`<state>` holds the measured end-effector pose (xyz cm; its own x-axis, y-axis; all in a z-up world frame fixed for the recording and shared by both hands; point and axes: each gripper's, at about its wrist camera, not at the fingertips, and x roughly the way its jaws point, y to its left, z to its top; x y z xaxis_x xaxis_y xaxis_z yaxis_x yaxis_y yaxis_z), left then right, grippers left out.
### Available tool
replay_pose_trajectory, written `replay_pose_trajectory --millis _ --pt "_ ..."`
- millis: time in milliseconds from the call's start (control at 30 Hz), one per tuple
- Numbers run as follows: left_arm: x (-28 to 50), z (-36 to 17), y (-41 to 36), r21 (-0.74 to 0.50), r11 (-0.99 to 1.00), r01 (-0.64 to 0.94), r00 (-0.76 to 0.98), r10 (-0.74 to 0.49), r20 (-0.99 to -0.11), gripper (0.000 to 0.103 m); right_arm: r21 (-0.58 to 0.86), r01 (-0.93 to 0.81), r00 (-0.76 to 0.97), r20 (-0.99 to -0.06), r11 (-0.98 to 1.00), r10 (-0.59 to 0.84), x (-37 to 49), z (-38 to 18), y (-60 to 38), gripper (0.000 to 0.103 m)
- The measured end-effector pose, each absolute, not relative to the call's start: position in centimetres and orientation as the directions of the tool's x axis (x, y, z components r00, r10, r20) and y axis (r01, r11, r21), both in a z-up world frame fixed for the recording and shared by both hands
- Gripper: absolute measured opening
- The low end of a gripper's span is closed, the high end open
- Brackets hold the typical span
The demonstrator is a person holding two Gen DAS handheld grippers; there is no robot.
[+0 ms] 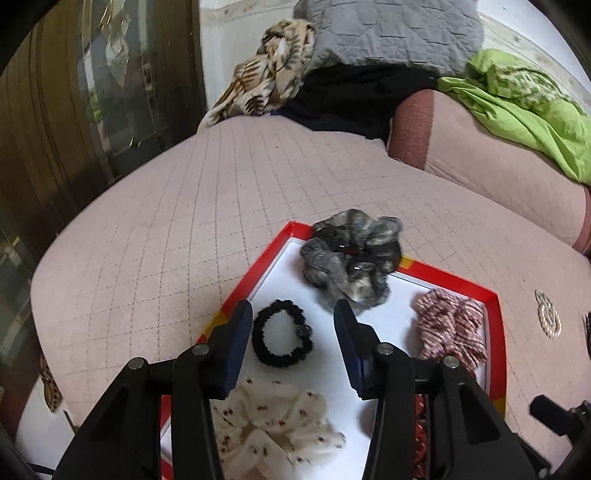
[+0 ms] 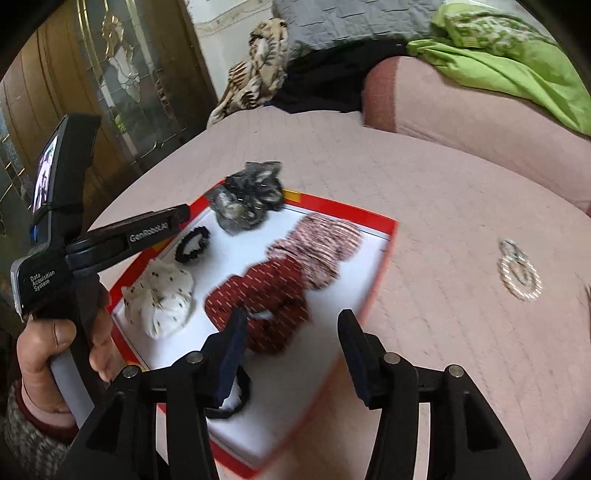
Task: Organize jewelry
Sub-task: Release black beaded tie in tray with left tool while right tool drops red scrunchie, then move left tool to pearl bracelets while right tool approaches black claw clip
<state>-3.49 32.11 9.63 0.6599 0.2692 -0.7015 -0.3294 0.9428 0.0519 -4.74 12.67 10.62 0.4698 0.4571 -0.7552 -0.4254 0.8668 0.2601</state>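
Observation:
A red-rimmed white tray (image 1: 493, 332) (image 2: 384, 243) lies on the pink bedspread. In it are a grey scrunchie (image 1: 351, 258) (image 2: 245, 199), a small black hair tie (image 1: 282, 334) (image 2: 192, 243), a cream dotted scrunchie (image 1: 273, 424) (image 2: 160, 301), a pink striped scrunchie (image 1: 450, 326) (image 2: 317, 247), a dark red scrunchie (image 2: 266, 299) and a black band (image 2: 236, 398). My left gripper (image 1: 293, 312) is open and empty above the black hair tie. My right gripper (image 2: 291, 321) is open and empty over the tray's near right part. A beaded bracelet (image 1: 548, 314) (image 2: 519, 271) lies on the bedspread right of the tray.
A pink bolster (image 2: 480, 122), a green cloth (image 2: 517, 62), a grey quilt (image 1: 388, 33) and a leaf-print cloth (image 1: 269, 77) lie at the back. A wooden glass-panelled door (image 2: 110, 92) stands left of the bed. The left gripper's handle (image 2: 74, 236) sits left of the tray.

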Motion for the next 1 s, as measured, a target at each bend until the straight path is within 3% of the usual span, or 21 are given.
replay_pose_trajectory --millis 167,333,1000 --pt "-5.3 10.5 28.4 0.096 0.954 -0.284 0.663 0.268 -0.699 0.047 0.243 -0.371 0.494 -0.766 0.896 0.412 -6.4 10.7 8.3 0.057" --pt "-8.5 11.3 23.8 0.107 0.974 -0.200 0.672 0.216 -0.708 0.056 0.237 -0.314 0.510 -0.775 0.919 0.374 -8.0 10.6 4.0 0.057" --pt "-11.4 12.2 10.5 0.211 0.977 0.044 0.648 0.133 -0.750 0.062 0.204 -0.104 0.586 -0.778 0.974 0.225 -11.8 9.7 -10.2 0.060"
